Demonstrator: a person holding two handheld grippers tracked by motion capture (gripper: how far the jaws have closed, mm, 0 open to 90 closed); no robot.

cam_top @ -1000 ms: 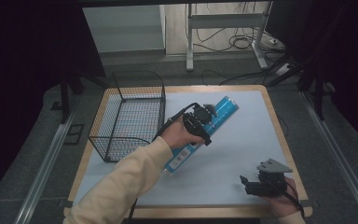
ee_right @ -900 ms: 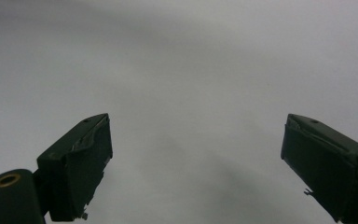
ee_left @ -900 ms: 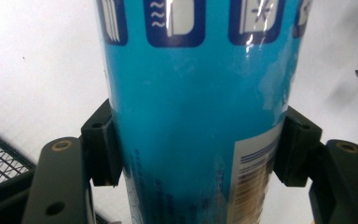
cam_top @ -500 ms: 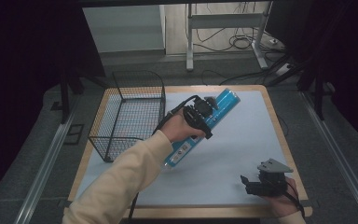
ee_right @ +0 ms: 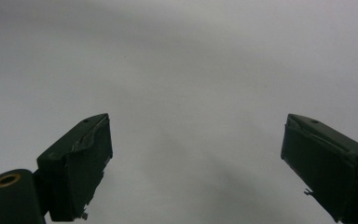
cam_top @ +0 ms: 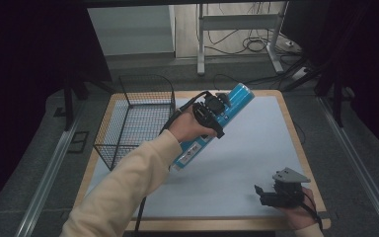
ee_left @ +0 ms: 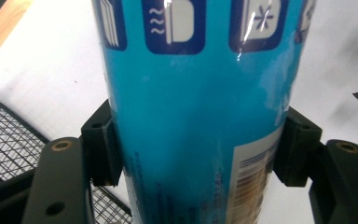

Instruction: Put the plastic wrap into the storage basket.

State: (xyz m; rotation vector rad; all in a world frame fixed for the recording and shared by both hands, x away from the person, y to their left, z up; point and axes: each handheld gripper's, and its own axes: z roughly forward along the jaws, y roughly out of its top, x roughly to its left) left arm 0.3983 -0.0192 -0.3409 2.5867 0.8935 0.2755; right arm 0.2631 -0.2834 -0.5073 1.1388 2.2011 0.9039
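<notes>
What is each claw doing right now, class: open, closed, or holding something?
Left claw: closed on the blue can, jaws pressed to both of its sides.
Right claw: open, jaws wide apart, holding nothing, above the white table.

Table (cam_top: 256,148) with wire basket (cam_top: 133,123)

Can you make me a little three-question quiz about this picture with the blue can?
1. True or false: the left gripper is shut on the blue can.
2. What stands left of the can on the table? A) wire basket B) red bowl C) cardboard box
3. Fill in: the right gripper has its jaws ____ over the white mat.

Key: 1 true; 2 A; 3 open.
</notes>
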